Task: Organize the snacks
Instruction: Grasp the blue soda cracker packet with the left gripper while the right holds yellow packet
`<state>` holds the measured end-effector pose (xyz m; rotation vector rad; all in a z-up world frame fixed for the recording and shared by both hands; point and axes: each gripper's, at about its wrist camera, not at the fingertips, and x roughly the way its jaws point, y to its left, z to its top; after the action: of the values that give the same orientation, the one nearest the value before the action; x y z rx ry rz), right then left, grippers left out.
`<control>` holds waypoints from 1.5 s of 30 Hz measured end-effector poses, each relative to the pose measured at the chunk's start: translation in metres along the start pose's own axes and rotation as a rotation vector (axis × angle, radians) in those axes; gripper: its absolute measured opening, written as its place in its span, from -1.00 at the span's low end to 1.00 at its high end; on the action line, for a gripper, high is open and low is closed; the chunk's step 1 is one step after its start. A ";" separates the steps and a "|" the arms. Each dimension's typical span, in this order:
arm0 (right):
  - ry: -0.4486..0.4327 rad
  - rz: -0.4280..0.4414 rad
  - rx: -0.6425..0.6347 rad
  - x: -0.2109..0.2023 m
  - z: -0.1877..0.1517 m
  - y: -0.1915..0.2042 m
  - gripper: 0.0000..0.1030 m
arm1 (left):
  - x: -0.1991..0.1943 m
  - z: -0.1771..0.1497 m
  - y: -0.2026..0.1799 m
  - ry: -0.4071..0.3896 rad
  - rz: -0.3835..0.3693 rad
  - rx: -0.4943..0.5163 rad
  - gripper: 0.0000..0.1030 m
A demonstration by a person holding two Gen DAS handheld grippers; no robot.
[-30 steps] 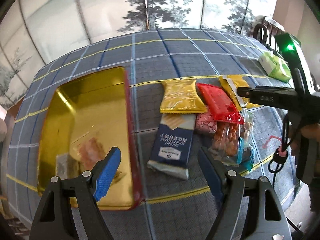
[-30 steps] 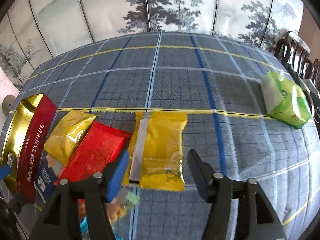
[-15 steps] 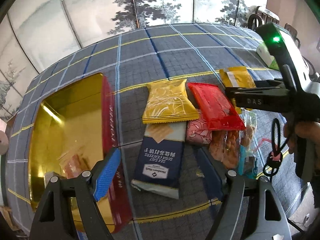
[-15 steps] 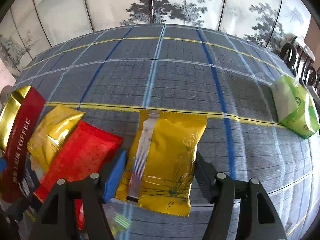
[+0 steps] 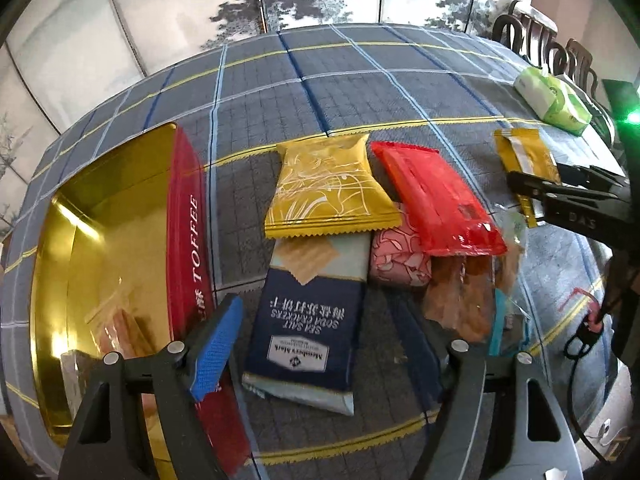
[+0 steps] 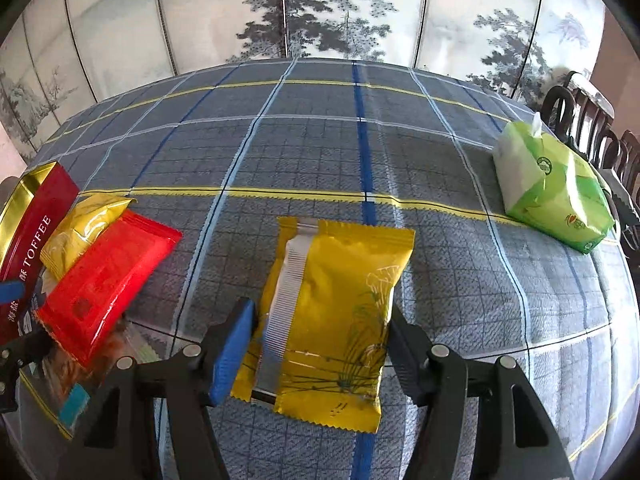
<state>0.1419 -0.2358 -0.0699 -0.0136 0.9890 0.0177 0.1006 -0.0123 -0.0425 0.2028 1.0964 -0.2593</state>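
A red and gold toffee tin (image 5: pixel 120 248) lies open at the left with a few snacks inside. Beside it lie a navy soda cracker pack (image 5: pixel 312 320), a yellow pack (image 5: pixel 332 188), a red pack (image 5: pixel 436 200), a pink pack (image 5: pixel 396 256) and a clear bag of brown snacks (image 5: pixel 468 296). My left gripper (image 5: pixel 320 344) is open, its jaws on either side of the navy pack's near end. My right gripper (image 6: pixel 320 340) is open around a yellow pack lying seam-up (image 6: pixel 336 312), apart from the pile; it also shows in the left wrist view (image 5: pixel 524 164).
A green tissue pack (image 6: pixel 552 192) sits at the far right of the plaid tablecloth (image 6: pixel 320 140). Dark wooden chairs (image 6: pixel 592 116) stand beyond the table's right edge. A painted folding screen (image 6: pixel 320 8) runs behind the table.
My left gripper has shifted right from over the tin to over the navy cracker pack. My right gripper has moved forward so that its open jaws flank the seam-up yellow pack.
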 end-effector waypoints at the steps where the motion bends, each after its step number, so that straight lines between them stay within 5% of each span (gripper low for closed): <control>1: -0.003 -0.002 0.003 0.000 -0.001 0.000 0.26 | 0.001 0.001 -0.001 -0.002 0.002 0.006 0.41; 6: -0.017 -0.008 0.007 0.000 -0.002 0.003 0.28 | 0.009 0.007 -0.006 0.011 0.012 0.040 0.40; 13: -0.032 -0.007 0.006 0.000 -0.002 0.001 0.29 | 0.007 0.005 -0.008 0.028 0.007 0.023 0.06; 17: -0.034 -0.007 0.005 0.000 -0.002 0.001 0.29 | 0.001 0.000 -0.009 0.044 -0.071 -0.010 0.04; 45: -0.089 -0.019 0.008 -0.004 -0.011 0.005 0.22 | -0.005 -0.002 0.000 0.040 -0.049 -0.125 -0.10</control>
<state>0.1301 -0.2309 -0.0731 -0.0149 0.8999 -0.0027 0.0969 -0.0115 -0.0388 0.0702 1.1542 -0.2309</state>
